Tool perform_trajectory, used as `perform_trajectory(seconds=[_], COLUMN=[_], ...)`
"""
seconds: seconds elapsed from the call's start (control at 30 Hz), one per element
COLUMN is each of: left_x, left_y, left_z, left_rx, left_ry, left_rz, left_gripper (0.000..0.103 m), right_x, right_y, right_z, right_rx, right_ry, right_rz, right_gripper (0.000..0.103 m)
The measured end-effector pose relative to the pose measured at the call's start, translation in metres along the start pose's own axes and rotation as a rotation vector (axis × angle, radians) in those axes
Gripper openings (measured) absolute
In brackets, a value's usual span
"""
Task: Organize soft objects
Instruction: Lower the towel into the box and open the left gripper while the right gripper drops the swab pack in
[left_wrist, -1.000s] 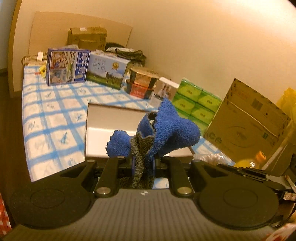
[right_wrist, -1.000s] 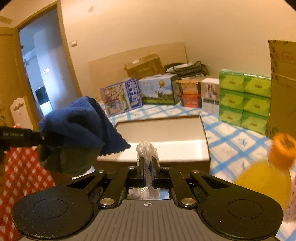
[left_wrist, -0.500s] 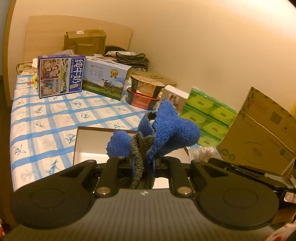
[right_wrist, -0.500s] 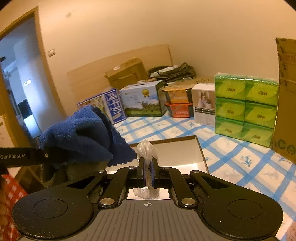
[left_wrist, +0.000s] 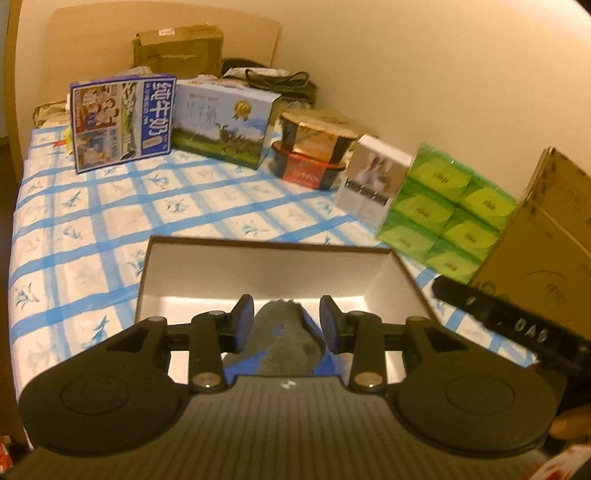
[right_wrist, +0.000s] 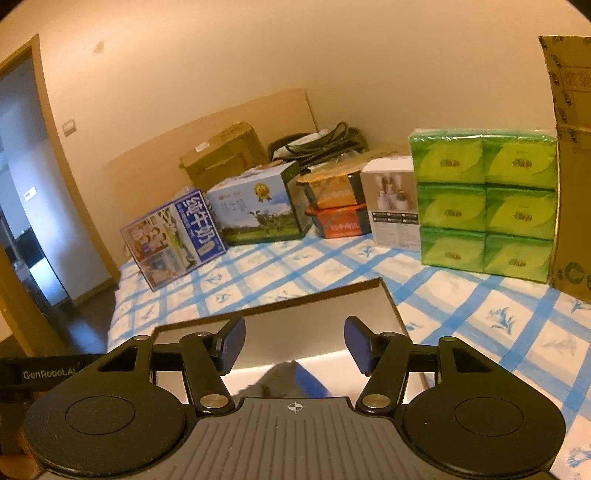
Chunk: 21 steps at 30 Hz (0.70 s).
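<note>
Though our grippers hide its near edge, the box (left_wrist: 258, 273) sits at the bed's (left_wrist: 74, 229) near edge. Inside, the cloth (left_wrist: 284, 339) points away, lower end hidden. Both the left gripper (left_wrist: 287, 325) and right gripper (right_wrist: 294, 345) have just opened, touching nothing.

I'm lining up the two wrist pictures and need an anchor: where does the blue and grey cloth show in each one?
Left wrist view: the blue and grey cloth sits low in the middle, between the parted fingers of the left gripper, over the open box.
Right wrist view: only its top peeks up at bottom centre, below the open right gripper.
Shared landmark: the green tissue packs.
</note>
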<state>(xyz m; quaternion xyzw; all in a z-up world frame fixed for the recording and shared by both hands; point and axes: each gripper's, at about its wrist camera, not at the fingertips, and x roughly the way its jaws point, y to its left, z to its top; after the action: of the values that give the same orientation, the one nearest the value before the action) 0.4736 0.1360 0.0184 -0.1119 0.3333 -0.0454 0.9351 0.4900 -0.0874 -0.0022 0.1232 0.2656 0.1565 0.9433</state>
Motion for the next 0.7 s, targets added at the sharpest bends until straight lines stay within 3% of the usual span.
perform_trajectory(seconds=[0.4, 0.7], left_x=[-0.014, -0.035], left_y=[0.014, 0.017], left_z=[-0.030, -0.048], left_rx=[0.017, 0.026], left_ry=[0.041, 0.038], left_rz=[0.058, 0.058], left_gripper=[0.035, 0.035], right_x=[-0.019, -0.048], right_y=[0.021, 0.038], right_z=[-0.036, -0.051], right_rx=[-0.069, -0.116], right_ry=[0.078, 0.073], right_rz=[0.010, 0.006], right_gripper=[0.060, 0.060])
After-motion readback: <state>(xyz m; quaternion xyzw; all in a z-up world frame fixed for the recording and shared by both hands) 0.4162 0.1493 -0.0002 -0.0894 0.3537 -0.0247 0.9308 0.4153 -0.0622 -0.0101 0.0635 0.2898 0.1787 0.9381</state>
